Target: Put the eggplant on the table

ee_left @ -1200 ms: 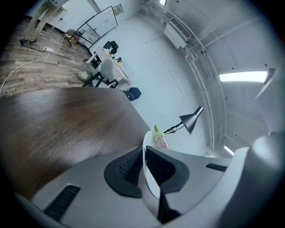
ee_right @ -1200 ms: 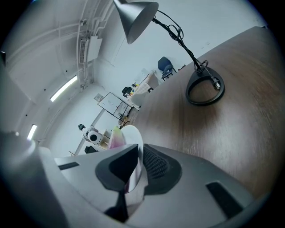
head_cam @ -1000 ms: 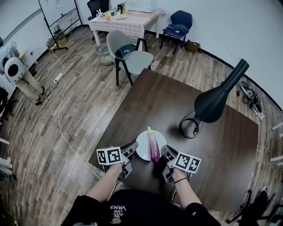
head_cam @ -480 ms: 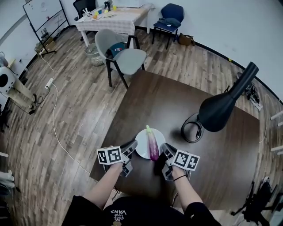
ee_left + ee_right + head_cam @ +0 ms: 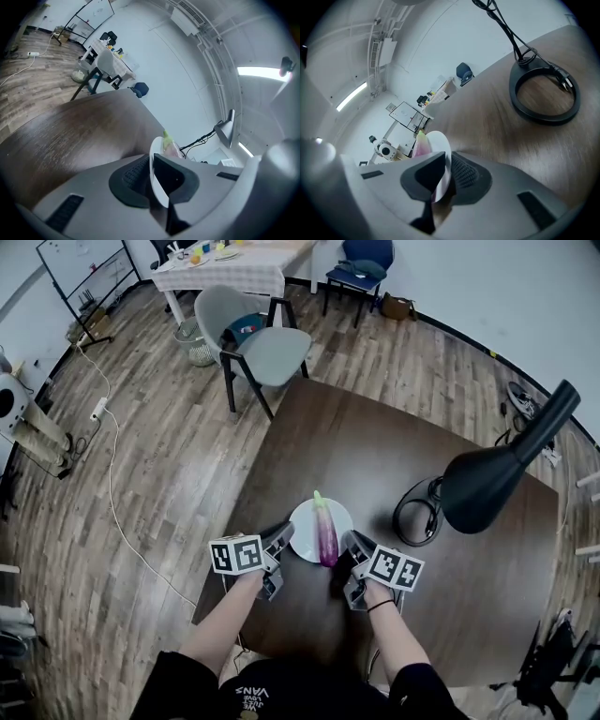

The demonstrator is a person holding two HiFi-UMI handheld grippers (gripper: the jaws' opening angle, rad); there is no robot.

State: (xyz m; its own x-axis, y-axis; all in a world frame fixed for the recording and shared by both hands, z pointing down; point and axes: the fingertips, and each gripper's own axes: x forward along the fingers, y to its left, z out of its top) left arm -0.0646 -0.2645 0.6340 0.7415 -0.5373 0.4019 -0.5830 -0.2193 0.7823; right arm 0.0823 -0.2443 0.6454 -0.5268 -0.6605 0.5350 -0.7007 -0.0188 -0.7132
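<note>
Eggplant [image 5: 325,532] lies lengthwise on a white plate [image 5: 302,521], green stem end pointing away from the person, purple body reaching the near rim. Plate sits over the near part of the dark wood table [image 5: 375,451], btwn the two grippers. On the plate's left rim the left gripper [image 5: 279,540] has its jaws nipped tight: in the left gripper view the thin white edge runs btwn the ribbed pads [image 5: 133,176] w/ no gap on either side. Opposite, the right gripper [image 5: 352,546] does the same on the right rim; its own view shows the rim clamped btwn its pads, w/ the eggplant peeking out beyond. So both are pinching the plate and neither touches the eggplant itself. Can't tell whether the plate's underside rests on the tabletop or hangs just above it, as no view shows that gap. Black desk lamp [image 5: 487,482] and its ring base [image 5: 419,512] w/ cable stand farther back on the right, apart from the plate. Progress, as I judge it: approx. mid-way. The veg is at the table and level, but it's on the plate, not on the wood. Left to do: set the plate down if it isn't down yet, let go of the rim, then get the eggplant off the plate onto the tabletop, prob. w/ one gripper taking it round the middle, or by tipping the plate.
</note>
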